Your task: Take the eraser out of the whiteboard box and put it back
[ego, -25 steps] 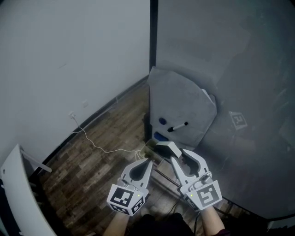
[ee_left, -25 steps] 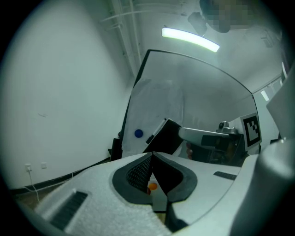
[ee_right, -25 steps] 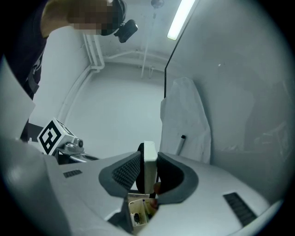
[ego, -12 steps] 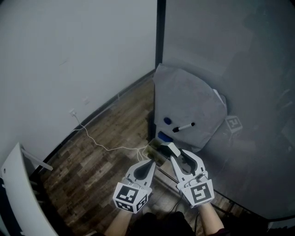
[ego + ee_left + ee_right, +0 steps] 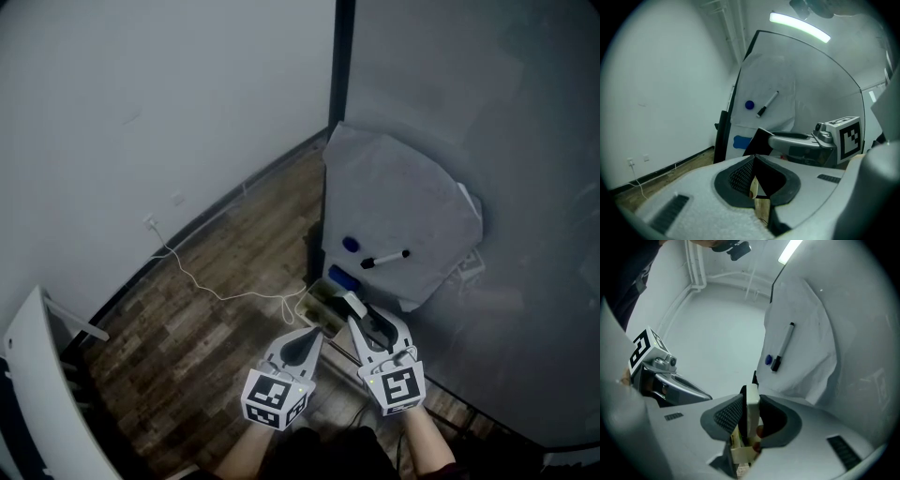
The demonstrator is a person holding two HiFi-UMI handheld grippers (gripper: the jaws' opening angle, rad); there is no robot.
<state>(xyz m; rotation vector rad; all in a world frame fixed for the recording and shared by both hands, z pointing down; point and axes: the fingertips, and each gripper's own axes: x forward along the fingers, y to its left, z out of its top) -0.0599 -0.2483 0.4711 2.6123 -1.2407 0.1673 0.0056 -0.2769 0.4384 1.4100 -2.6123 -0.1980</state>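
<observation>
My right gripper (image 5: 353, 313) is shut on the eraser (image 5: 352, 305), a white slab with a dark felt side, held edge-up between the pads (image 5: 751, 408). In the left gripper view the eraser (image 5: 758, 143) shows as a dark slab at the tip of that gripper (image 5: 799, 143). The small open whiteboard box (image 5: 315, 300) sits at the foot of the whiteboard (image 5: 394, 202), just ahead of both grippers. My left gripper (image 5: 310, 337) is to the left of the right one, and its jaws (image 5: 754, 158) meet at the tips with nothing between them.
On the whiteboard hang a black marker (image 5: 384, 257), a round blue magnet (image 5: 351, 245) and a blue piece (image 5: 341, 278) lower down. A white cable (image 5: 211, 291) runs over the wooden floor (image 5: 225, 319) to a wall socket. A white panel (image 5: 37, 375) stands at the left edge.
Both grippers have sunk lower and drawn nearer the foot of the whiteboard, the eraser still in the right one. The whiteboard sits further right in the head view.
</observation>
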